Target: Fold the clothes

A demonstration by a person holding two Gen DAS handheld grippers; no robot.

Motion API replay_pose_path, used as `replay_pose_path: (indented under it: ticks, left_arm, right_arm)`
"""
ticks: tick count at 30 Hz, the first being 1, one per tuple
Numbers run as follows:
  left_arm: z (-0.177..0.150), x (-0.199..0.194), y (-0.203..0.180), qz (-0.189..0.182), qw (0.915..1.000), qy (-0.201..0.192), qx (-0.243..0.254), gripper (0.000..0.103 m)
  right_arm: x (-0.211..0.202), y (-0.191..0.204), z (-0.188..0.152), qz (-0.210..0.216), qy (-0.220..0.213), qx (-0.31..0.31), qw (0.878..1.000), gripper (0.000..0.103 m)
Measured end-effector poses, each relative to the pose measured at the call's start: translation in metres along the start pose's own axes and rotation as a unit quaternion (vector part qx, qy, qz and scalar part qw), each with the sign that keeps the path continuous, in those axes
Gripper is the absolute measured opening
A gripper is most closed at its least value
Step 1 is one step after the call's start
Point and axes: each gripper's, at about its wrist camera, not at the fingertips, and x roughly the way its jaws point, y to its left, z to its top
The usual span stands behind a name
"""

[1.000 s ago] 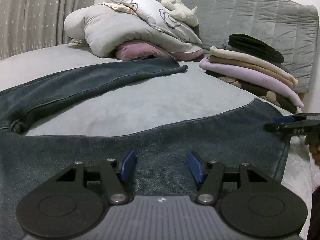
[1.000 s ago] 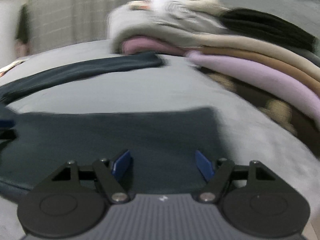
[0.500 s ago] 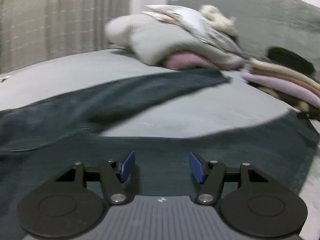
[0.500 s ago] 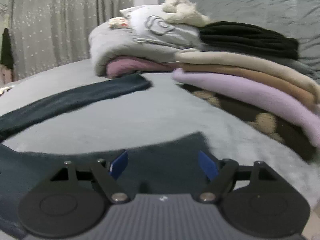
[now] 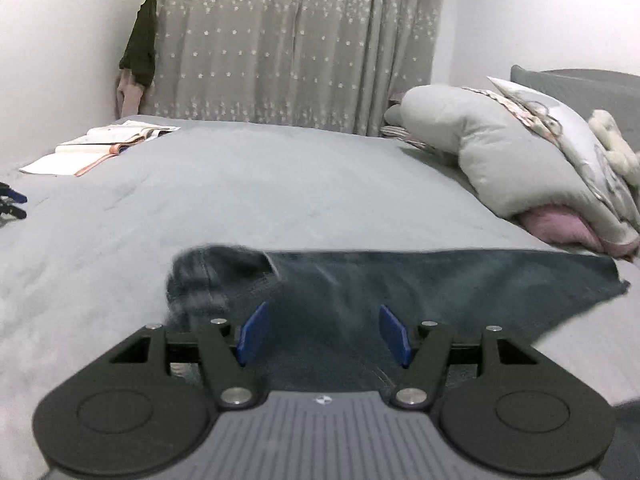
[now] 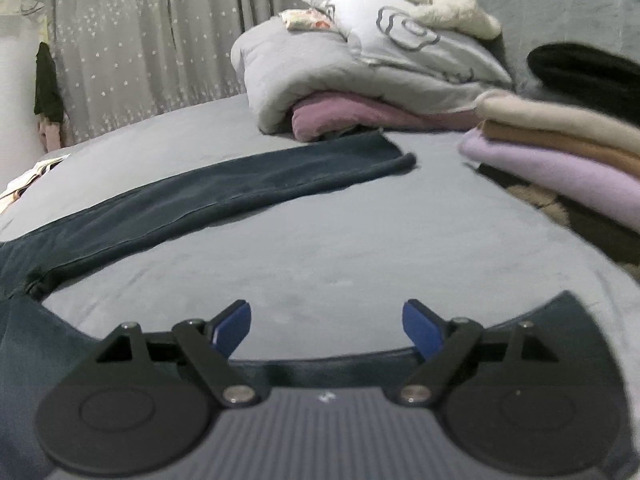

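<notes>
Dark blue jeans [image 5: 440, 284] lie spread on the grey bed [image 5: 280, 184]. In the left wrist view a bunched part of them [image 5: 208, 276] sits just ahead and one leg runs off to the right. My left gripper [image 5: 323, 332] hovers over this denim, open, its blue pads [image 5: 252, 332] apart and pressing nothing. In the right wrist view the far leg [image 6: 240, 188] stretches towards the pillows and the near leg [image 6: 568, 320] lies under the tool. My right gripper [image 6: 327, 328] is opening its jaws, with only bare bed cover between them.
A stack of folded sweaters [image 6: 560, 152] with a black garment [image 6: 584, 72] on top stands at the right. A pile of duvet and pillows [image 6: 340, 68] with a plush toy [image 6: 444, 0] fills the bed's head. An open book [image 5: 100, 146] lies at the far left, before a curtain [image 5: 300, 40].
The left gripper has swung left, away from the folded stack, and now faces the curtain and book over bunched denim. The right gripper has moved forward past the near leg's edge and its jaws have widened.
</notes>
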Motion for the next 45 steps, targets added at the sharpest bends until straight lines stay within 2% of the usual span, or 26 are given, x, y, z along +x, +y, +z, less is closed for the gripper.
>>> replay_pose_path:
  ticks: [5, 10, 13, 16, 17, 19, 23, 25, 28, 29, 34, 37, 39, 40, 43, 45]
  left_arm:
    - [0.017, 0.038, 0.007, -0.009, 0.9972, 0.043, 0.06, 0.06]
    - [0.017, 0.063, -0.001, -0.023, 0.9868, 0.095, 0.129, 0.058]
    - [0.017, 0.067, -0.003, -0.038, 0.9835, 0.117, 0.133, 0.054]
    - [0.023, 0.074, 0.017, -0.082, 0.9855, 0.137, 0.058, 0.049]
    - [0.023, 0.076, 0.028, -0.108, 0.9839, 0.142, 0.017, 0.045]
    - [0.023, 0.081, 0.053, -0.163, 0.9723, 0.152, -0.071, 0.042]
    - [0.019, 0.085, 0.073, -0.194, 0.9593, 0.158, -0.13, 0.037]
    - [0.021, 0.085, 0.076, -0.182, 0.9612, 0.154, -0.139, 0.037]
    - [0.024, 0.084, 0.08, -0.143, 0.9692, 0.135, -0.149, 0.037]
    - [0.023, 0.087, 0.082, -0.141, 0.9679, 0.136, -0.158, 0.037]
    - [0.02, 0.099, 0.085, -0.151, 0.9605, 0.13, -0.194, 0.038]
    - [0.018, 0.106, 0.089, -0.181, 0.9479, 0.116, -0.235, 0.037]
    - [0.014, 0.112, 0.095, -0.198, 0.9357, 0.108, -0.272, 0.037]
    - [0.013, 0.112, 0.096, -0.197, 0.9346, 0.108, -0.276, 0.037]
    - [0.007, 0.116, 0.098, -0.182, 0.9369, 0.107, -0.279, 0.028]
    - [0.005, 0.114, 0.102, -0.177, 0.9369, 0.099, -0.285, 0.013]
  right_arm:
    - [0.027, 0.008, -0.001, 0.019, 0.031, 0.028, 0.999, 0.083]
    - [0.039, 0.014, 0.007, 0.022, 0.036, 0.011, 0.999, 0.084]
    - [0.043, 0.014, 0.011, 0.025, 0.04, 0.012, 0.999, 0.085]
    - [0.046, 0.018, 0.013, 0.022, 0.044, 0.003, 0.999, 0.086]
    - [0.046, 0.02, 0.013, 0.021, 0.044, -0.002, 0.999, 0.087]
    - [0.048, 0.023, 0.013, 0.02, 0.046, -0.01, 0.999, 0.088]
    - [0.051, 0.028, 0.013, 0.019, 0.047, -0.014, 0.999, 0.091]
    - [0.053, 0.031, 0.012, 0.018, 0.048, -0.018, 0.999, 0.091]
    - [0.055, 0.035, 0.012, 0.019, 0.048, -0.024, 0.998, 0.091]
    - [0.056, 0.036, 0.012, 0.019, 0.048, -0.025, 0.998, 0.092]
    - [0.059, 0.042, 0.011, 0.018, 0.048, -0.034, 0.998, 0.093]
    - [0.06, 0.044, 0.01, 0.017, 0.049, -0.039, 0.998, 0.094]
    - [0.061, 0.045, 0.01, 0.016, 0.049, -0.042, 0.998, 0.095]
    - [0.061, 0.045, 0.01, 0.016, 0.049, -0.044, 0.998, 0.095]
    - [0.063, 0.048, 0.011, 0.016, 0.049, -0.05, 0.997, 0.095]
    - [0.063, 0.048, 0.011, 0.017, 0.05, -0.052, 0.997, 0.096]
